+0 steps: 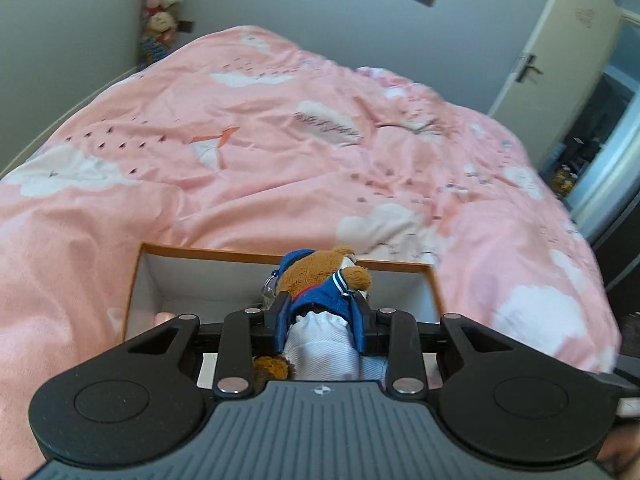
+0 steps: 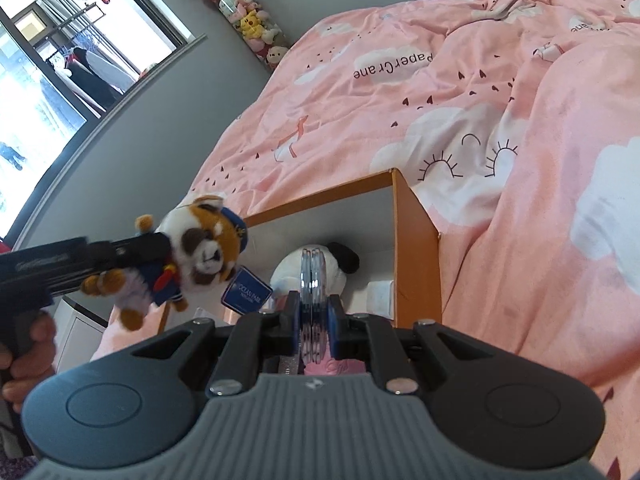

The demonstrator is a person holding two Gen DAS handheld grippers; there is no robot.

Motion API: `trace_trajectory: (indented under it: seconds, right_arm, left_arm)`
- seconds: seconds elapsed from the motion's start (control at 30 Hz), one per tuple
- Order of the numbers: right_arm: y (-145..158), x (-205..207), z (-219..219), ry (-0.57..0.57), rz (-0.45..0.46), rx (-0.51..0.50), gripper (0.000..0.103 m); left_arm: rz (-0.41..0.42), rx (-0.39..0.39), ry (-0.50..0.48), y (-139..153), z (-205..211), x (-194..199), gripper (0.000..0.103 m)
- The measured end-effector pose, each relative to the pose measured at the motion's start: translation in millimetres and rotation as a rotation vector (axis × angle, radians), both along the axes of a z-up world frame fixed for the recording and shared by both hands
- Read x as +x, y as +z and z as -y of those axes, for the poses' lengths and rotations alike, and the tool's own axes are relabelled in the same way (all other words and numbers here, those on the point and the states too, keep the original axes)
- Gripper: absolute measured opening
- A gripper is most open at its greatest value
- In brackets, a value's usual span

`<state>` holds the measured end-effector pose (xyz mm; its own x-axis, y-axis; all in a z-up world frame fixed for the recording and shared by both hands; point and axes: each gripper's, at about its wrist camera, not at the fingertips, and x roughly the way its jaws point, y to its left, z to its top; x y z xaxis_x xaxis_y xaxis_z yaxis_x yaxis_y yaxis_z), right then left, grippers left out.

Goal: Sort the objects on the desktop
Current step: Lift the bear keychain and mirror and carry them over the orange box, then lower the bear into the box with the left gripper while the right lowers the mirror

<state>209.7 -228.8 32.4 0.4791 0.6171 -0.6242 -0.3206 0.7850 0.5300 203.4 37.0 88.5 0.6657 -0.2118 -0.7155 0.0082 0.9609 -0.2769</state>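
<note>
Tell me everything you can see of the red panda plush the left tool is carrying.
The red panda plush is a soft, furry toy: orange-brown and white face, dark ear patches, blue sailor cap, blue jacket with a red tie, pale trousers, brown paws. A blue hang tag dangles from it. The left tool clamps its body, pads pressing the jacket. It hangs in the air at the near edge of the orange box, touching nothing else.

Pink cloud-patterned duvet (image 1: 280,140); orange-rimmed box (image 2: 416,240); brown-and-white plush (image 2: 200,248).
</note>
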Motion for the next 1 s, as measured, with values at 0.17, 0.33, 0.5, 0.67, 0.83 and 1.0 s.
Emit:
trace_trajectory:
  seconds: [0.17, 0.33, 0.5, 0.67, 0.83, 1.0]
  right_arm:
    - [-5, 7, -3, 0.001, -0.008, -0.016, 0.014]
    - [-10, 11, -4, -0.002, -0.021, -0.021, 0.014]
    - [-15, 17, -8, 0.003, -0.033, -0.023, 0.014]
    - [-17, 23, -12, 0.0, -0.032, -0.023, 0.014]
    - [-20, 34, -17, -0.014, -0.036, -0.018, 0.014]
    - [-27, 46, -28, -0.009, -0.052, -0.03, 0.014]
  left_arm:
    - [-0.062, 0.002, 0.111, -17, -10, 12, 0.035]
    - [-0.072, 0.001, 0.162, -30, -12, 6, 0.035]
    - [-0.082, 0.015, 0.192, -42, -13, 15, 0.035]
    - [-0.091, 0.03, 0.199, -52, -7, 24, 0.035]
    - [-0.115, 0.11, 0.149, -58, 3, 27, 0.038]
    - [-0.173, 0.187, 0.124, -69, 6, 30, 0.039]
